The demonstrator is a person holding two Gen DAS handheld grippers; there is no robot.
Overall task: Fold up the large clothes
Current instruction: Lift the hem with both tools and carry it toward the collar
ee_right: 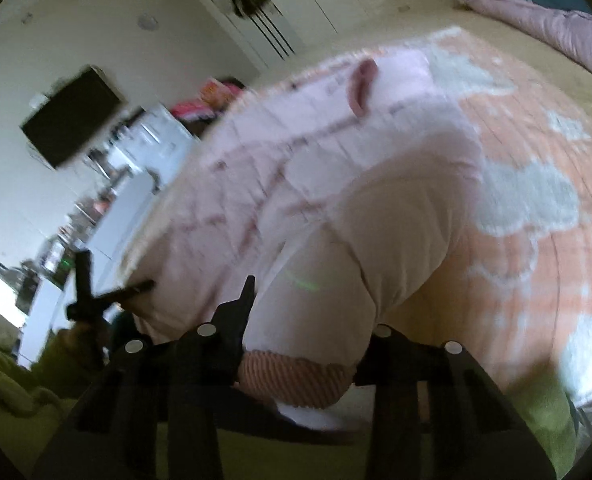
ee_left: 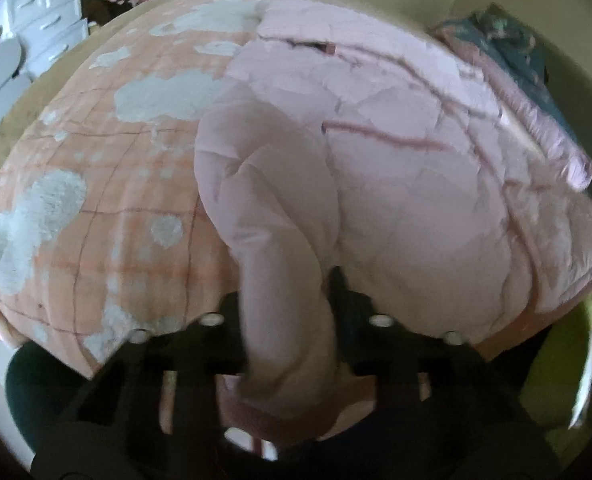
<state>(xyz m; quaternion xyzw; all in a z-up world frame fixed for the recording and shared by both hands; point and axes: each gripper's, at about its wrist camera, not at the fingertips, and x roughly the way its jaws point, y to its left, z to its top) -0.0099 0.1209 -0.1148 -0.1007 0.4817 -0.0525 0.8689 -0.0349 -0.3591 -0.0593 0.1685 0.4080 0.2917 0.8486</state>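
Observation:
A pale pink puffer jacket [ee_left: 396, 184] lies spread on a peach blanket with white cloud patches [ee_left: 107, 200]. My left gripper [ee_left: 287, 312] is shut on one jacket sleeve [ee_left: 271, 240], which runs down between its black jaws, the cuff hanging below. In the right wrist view the jacket [ee_right: 296, 168] lies across the same blanket [ee_right: 536, 184]. My right gripper [ee_right: 308, 320] is shut on the other sleeve [ee_right: 376, 256]; its striped ribbed cuff [ee_right: 296, 376] hangs between the jaws. The left gripper shows far left in that view [ee_right: 95, 300].
A folded pink and teal quilt [ee_left: 508, 52] lies at the far side of the bed. White drawers [ee_left: 47, 16] and a pink pile stand to the left. A green cover [ee_right: 23, 384] lies at the near edge. A dark wall screen [ee_right: 71, 116] and white wardrobes [ee_right: 296, 8] stand behind.

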